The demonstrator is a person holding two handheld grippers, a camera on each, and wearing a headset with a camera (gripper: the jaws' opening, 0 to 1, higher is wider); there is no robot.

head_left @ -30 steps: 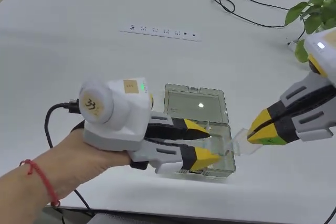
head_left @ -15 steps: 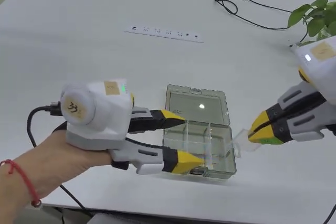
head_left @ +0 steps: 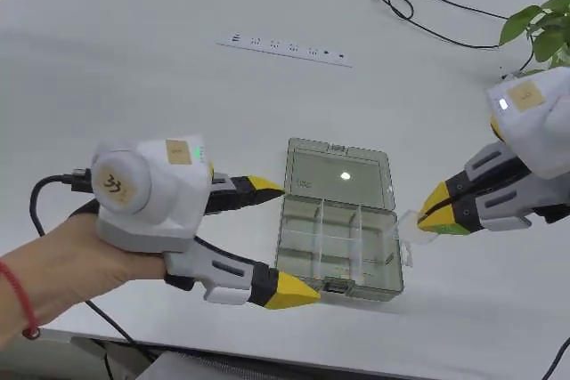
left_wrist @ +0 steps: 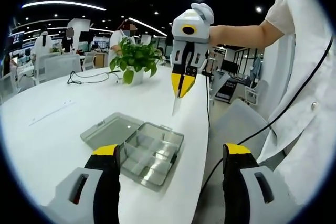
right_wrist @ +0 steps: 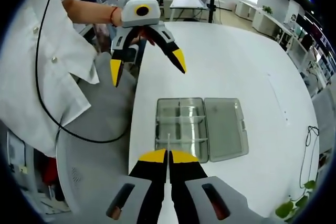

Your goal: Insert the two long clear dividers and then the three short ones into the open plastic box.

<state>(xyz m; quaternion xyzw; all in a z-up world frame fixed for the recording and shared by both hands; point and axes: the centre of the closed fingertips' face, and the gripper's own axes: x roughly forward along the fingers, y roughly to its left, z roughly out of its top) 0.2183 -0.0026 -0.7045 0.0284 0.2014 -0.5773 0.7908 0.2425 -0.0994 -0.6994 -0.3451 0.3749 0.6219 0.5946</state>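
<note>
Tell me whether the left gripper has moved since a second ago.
Yes. The left gripper has pulled back off the open plastic box toward the person, jaws now wide.

Box (head_left: 338,246) top is uncovered, its lid (head_left: 341,175) lying flat toward the bench's (head_left: 134,60) far edge. My left gripper (head_left: 283,238), jaws spread, flanks the box's left side. My right gripper (head_left: 431,213), clamped on a clear divider (head_left: 411,224), hangs just off its right. The bench is bare out to the power strip (head_left: 285,47). Cable (head_left: 427,6) and plant (head_left: 543,33) occupy the far right corner.

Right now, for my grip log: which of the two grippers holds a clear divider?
The right gripper, by the right edge of the box: its jaws are shut on a clear divider. The left gripper stands wide open and empty.
</note>
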